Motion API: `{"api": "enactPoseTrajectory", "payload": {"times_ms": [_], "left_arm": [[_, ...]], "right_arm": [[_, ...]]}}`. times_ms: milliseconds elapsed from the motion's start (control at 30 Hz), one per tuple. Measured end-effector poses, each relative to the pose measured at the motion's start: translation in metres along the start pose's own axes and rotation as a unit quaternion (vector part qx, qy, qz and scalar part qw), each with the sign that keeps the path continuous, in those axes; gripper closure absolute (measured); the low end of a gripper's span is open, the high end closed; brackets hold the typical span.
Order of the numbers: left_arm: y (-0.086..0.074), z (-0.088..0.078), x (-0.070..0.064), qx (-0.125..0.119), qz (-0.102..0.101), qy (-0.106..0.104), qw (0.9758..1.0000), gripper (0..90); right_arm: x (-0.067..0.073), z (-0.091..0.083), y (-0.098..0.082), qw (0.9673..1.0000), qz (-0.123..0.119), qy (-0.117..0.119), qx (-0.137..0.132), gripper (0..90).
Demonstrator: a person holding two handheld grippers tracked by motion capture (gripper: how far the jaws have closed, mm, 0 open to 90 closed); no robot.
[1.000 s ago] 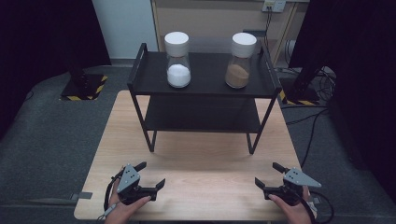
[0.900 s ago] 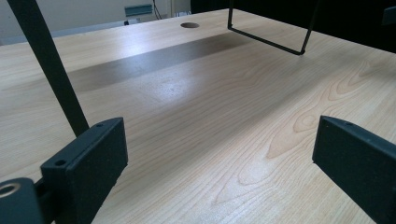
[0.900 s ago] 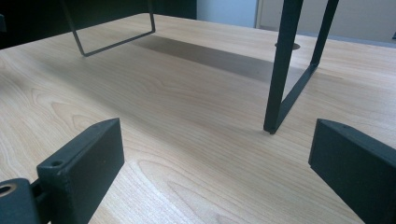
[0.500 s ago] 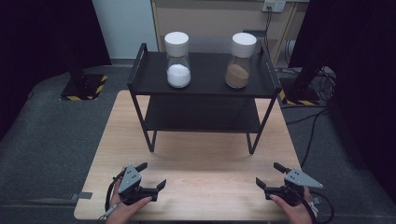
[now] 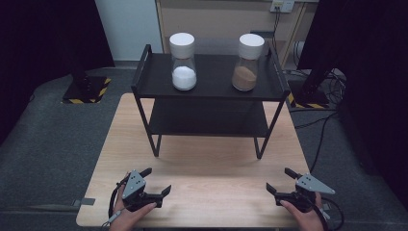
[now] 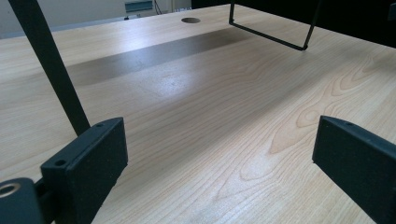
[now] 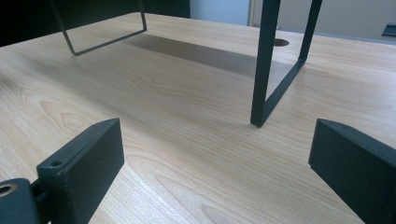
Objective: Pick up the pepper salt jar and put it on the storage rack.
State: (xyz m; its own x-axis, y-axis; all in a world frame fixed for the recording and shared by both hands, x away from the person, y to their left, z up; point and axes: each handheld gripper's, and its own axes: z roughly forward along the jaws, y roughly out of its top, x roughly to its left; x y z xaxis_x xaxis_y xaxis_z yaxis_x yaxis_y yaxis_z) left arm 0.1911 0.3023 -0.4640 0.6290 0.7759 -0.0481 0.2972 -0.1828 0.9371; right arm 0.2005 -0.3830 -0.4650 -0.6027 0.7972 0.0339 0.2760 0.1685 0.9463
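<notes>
Left gripper (image 5: pixel 156 181), right gripper (image 5: pixel 278 180) low over table (image 5: pixel 207 173), jaws apart

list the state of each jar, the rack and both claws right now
left claw: open, empty, low over the table's near edge
right claw: open, empty, low over the table's near edge
white-powder jar: upright, lidded, partly full, top shelf
brown-powder jar: upright, lidded, partly full, top shelf
rack: standing on table, lower shelf bare

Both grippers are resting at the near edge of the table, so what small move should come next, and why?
Probably lift the left gripper toward the jar of white powder on the rack's top shelf: both it and the right gripper sit open, empty, far from the jars.
</notes>
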Motion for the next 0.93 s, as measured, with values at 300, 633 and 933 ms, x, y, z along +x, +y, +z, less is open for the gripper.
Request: {"api": "enactPoseTrajectory", "payload": {"times_ms": [300, 633, 933], "left_arm": [[0.0002, 0.0006, -0.0004, 0.0, 0.0, 0.0, 1.0, 2.4], [0.0008, 0.0006, -0.0011, 0.0, 0.002, 0.0, 1.0, 2.4], [0.0023, -0.0009, -0.0016, -0.003, 0.001, 0.004, 1.0, 2.4]], "right_arm": [[0.0001, 0.0001, 0.0, 1.0, 0.0, 0.001, 0.001, 3.8], [0.0009, 0.0018, -0.0001, 1.0, -0.003, 0.005, 0.003, 3.8], [0.0019, 0.0016, 0.001, 1.0, -0.004, 0.006, 0.001, 3.7]]}}
